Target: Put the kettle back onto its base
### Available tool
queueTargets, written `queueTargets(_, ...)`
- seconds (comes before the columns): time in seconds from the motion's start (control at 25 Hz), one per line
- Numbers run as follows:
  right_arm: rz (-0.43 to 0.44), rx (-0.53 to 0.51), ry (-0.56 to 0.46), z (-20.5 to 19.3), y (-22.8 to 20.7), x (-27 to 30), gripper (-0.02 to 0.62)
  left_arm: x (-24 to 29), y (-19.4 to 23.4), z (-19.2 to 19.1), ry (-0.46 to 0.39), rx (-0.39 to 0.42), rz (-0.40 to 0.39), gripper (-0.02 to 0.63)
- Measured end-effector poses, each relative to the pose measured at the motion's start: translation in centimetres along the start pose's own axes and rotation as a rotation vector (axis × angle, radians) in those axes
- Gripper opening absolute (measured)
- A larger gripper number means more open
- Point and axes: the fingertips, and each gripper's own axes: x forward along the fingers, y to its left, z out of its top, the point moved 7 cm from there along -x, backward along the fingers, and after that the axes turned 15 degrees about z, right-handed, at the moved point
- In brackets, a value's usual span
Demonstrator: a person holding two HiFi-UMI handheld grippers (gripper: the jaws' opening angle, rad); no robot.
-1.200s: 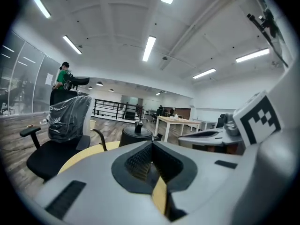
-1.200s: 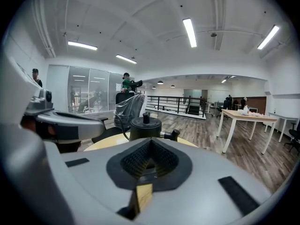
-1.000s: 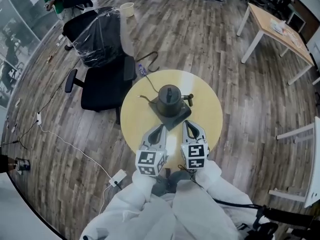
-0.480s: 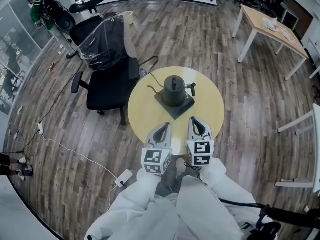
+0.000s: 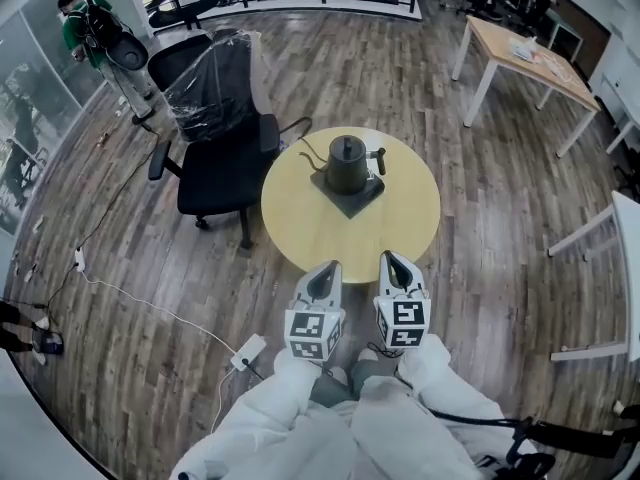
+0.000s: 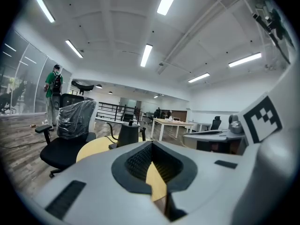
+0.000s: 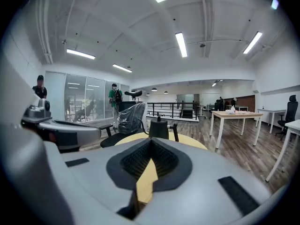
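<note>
A dark gooseneck kettle point(image 5: 345, 158) stands on its dark square base point(image 5: 349, 199) on the round yellow table point(image 5: 300, 233). Both grippers hang off the table's near edge, apart from the kettle. My left gripper point(image 5: 328, 267) is shut with nothing between its jaws. My right gripper point(image 5: 391, 259), beside it, is also shut and holds nothing. In the left gripper view the kettle point(image 6: 127, 134) shows far ahead beyond the closed jaws of the left gripper point(image 6: 151, 144). In the right gripper view the kettle point(image 7: 158, 128) stands past the closed jaws of the right gripper point(image 7: 150, 141).
A black office chair with plastic wrap point(image 5: 215, 128) stands left of the table. A wooden desk point(image 5: 530, 58) is at the back right, a white table point(image 5: 620, 258) at the right. A cable and power strip point(image 5: 245, 351) lie on the floor. A person in green point(image 5: 85, 18) stands far left.
Both grippers have drawn back from over the table to beyond its near edge, still shut. The kettle on its base looks farther away.
</note>
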Motion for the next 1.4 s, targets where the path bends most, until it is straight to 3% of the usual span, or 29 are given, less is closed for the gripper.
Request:
queueTargets(0.32,0.039,0.019,-0.042,0.5,0.4,-2.8,0.012,-3.6,-2.6,0.6,-0.039,-0.010,0.023,0.000)
queueTargets(0.68,0.043,-0.048,-0.075,2.0,0.8,-3.8,0.012,-4.0,-3.6,1.7,-0.073,-0.013,0.048,0.000)
queueTargets(1.24,0.032,-0.038,-0.082,1.8,-1.0,-5.3,0.012,-3.6,-5.3,1.4,-0.061,-0.034,0.057,0.000)
queueTargets(1.4,0.035,-0.019,-0.074,1.2,-1.2,-6.0,0.012,-3.8,-6.3,0.9,-0.064,-0.005,0.044,0.000)
